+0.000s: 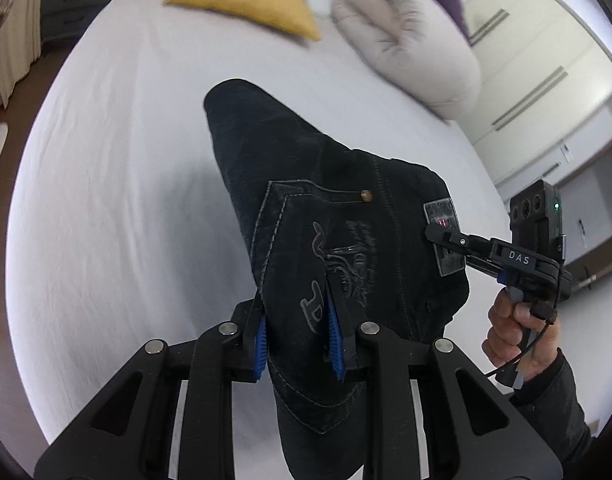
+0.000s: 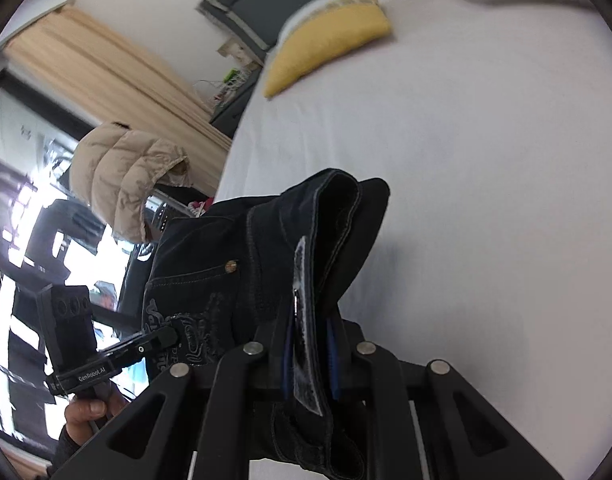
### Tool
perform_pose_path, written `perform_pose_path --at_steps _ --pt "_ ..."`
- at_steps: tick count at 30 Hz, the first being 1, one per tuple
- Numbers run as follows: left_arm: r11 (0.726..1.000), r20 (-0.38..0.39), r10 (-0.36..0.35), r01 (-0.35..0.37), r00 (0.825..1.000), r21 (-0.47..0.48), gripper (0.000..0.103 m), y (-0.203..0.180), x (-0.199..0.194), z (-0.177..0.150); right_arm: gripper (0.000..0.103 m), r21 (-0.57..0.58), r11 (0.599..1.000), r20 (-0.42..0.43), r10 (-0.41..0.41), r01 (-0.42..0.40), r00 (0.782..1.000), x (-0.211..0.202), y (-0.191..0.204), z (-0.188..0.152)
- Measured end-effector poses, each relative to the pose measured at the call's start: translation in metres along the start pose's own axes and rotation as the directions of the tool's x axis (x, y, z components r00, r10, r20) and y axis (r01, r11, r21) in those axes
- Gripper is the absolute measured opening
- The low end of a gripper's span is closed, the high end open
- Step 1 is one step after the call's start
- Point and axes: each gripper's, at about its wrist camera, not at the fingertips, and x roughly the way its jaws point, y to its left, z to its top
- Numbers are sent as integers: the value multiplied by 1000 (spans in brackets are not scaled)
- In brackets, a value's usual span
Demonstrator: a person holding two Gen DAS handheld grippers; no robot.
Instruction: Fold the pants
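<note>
Above a smooth white bed (image 1: pixel 105 184), stiff black denim pants (image 1: pixel 306 216) with grey stitching hang bunched. Left hand-held gripper (image 1: pixel 297 340) clamps the embroidered pocket; right hand-held gripper (image 2: pixel 310 356) at 3 o'clock clamps the waistband patch.

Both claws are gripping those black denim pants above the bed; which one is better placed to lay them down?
Probably the right gripper: it pinches the waistband patch of the black denim pants, nearer open white bedsheet. The left gripper clamps the embroidered pocket.
</note>
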Motion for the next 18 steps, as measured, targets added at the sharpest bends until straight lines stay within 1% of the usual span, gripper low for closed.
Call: perform_pose_path --at_steps 1,3,4,5,6,7,8,9,11,12,13,14,15,16,17,18 --pt "1000 -15 -1 1 1000 -20 23 13 13 1 16 20 1000 -15 0 0 1000 12 -9 1" --pt "998 -59 10 -13 998 -55 27 32 41 -2 19 65 998 -56 -20 24 998 41 -28 -1" --pt "996 -77 25 -32 997 -83 34 44 55 -4 30 82 995 -68 -42 48 997 51 -37 -3" --pt "994 -80 25 -33 996 -103 39 55 62 -4 36 104 993 -65 -56 63 996 60 -49 -8" --pt "993 -55 0 -6 998 -114 39 62 64 -8 37 117 992 -49 -33 38 998 61 -54 -11" --pt "994 -30 -16 13 999 -111 40 64 61 -12 40 128 992 -15 10 -8 1000 59 -59 -15" --pt "995 -20 -15 12 1000 -103 42 63 61 -13 43 129 991 2 36 -36 999 55 -62 -19" --pt "996 -17 -3 2 1000 -92 44 63 60 -13 44 127 991 10 45 -46 999 52 -63 -22" --pt "996 1 57 -57 998 -61 58 58 51 -14 50 122 992 21 21 -23 1000 42 -60 -25" --pt "996 43 86 -84 995 -37 60 50 39 -16 55 116 993 35 -5 1 999 35 -57 -26" --pt "995 84 100 -98 991 -19 63 37 33 -19 65 107 993 69 -48 41 996 22 -51 -29" --pt "992 138 127 -129 982 6 68 24 18 -25 68 96 994 102 -68 58 992 12 -45 -29" --pt "984 201 161 -172 966 37 72 0 6 -33 68 75 994 142 -86 76 986 1 -36 -32" --pt "972 284 195 -224 939 75 80 -24 -13 -43 68 38 993 189 -115 110 975 -16 -23 -37" --pt "955 377 218 -276 900 108 87 -48 -36 -54 69 7 989 224 -143 145 964 -29 -13 -40" --pt "944 434 224 -305 872 124 92 -65 -50 -62 70 -25 982 268 -176 190 947 -41 1 -43"
